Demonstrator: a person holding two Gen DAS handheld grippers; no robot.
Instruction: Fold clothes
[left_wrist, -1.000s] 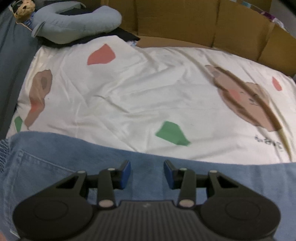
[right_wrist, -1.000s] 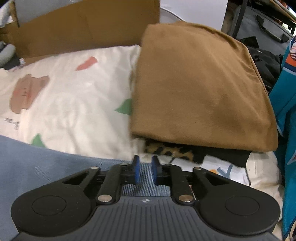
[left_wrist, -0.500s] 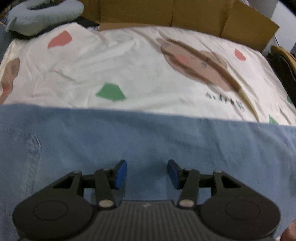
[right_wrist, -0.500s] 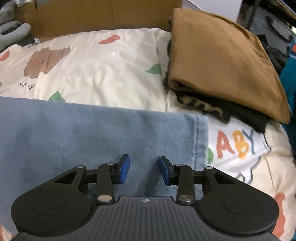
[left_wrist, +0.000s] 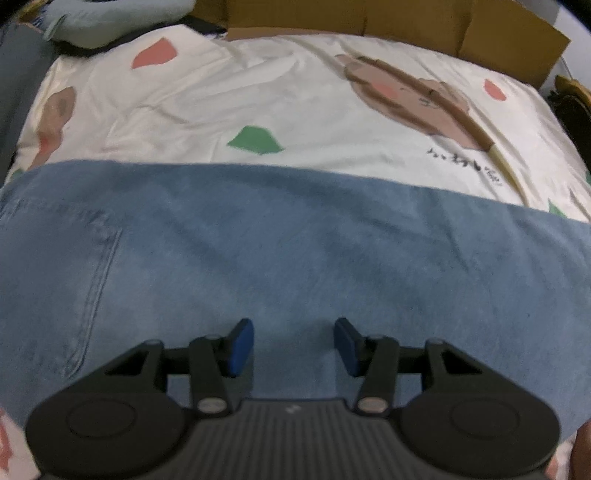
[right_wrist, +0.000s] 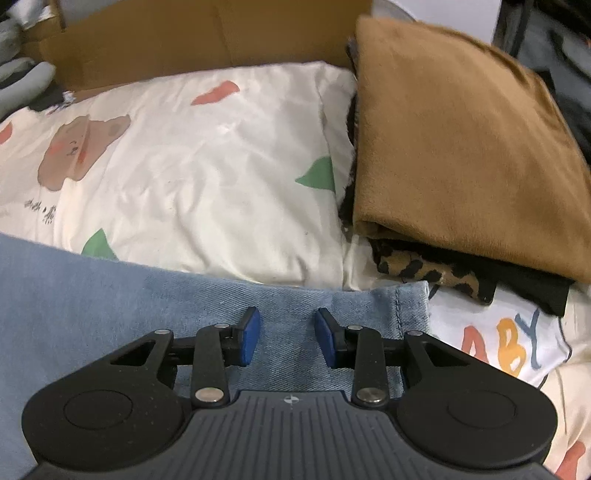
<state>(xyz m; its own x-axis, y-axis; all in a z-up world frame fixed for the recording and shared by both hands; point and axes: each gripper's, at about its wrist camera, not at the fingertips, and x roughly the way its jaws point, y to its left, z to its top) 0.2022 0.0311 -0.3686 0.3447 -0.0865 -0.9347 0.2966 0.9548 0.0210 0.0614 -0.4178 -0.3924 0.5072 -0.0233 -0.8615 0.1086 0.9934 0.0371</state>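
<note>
Light blue jeans (left_wrist: 295, 251) lie flat across the near part of a cream printed bedsheet (left_wrist: 295, 92). A back pocket seam shows at the left in the left wrist view. My left gripper (left_wrist: 293, 347) hovers open over the middle of the denim, nothing between its blue pads. In the right wrist view the jeans (right_wrist: 110, 295) end in a hemmed leg cuff (right_wrist: 410, 310) at the right. My right gripper (right_wrist: 286, 339) is open just above that cuff end, holding nothing.
A stack of folded clothes, brown garment (right_wrist: 461, 147) on top of a leopard-print piece (right_wrist: 417, 269), sits at the right of the bed. Cardboard panels (left_wrist: 369, 14) wall the far side. A grey neck pillow (left_wrist: 110, 18) lies far left.
The right gripper went from nearly shut on the denim edge to open and pulled back. The left gripper also drew back over the jeans, which now lie spread flat.
</note>
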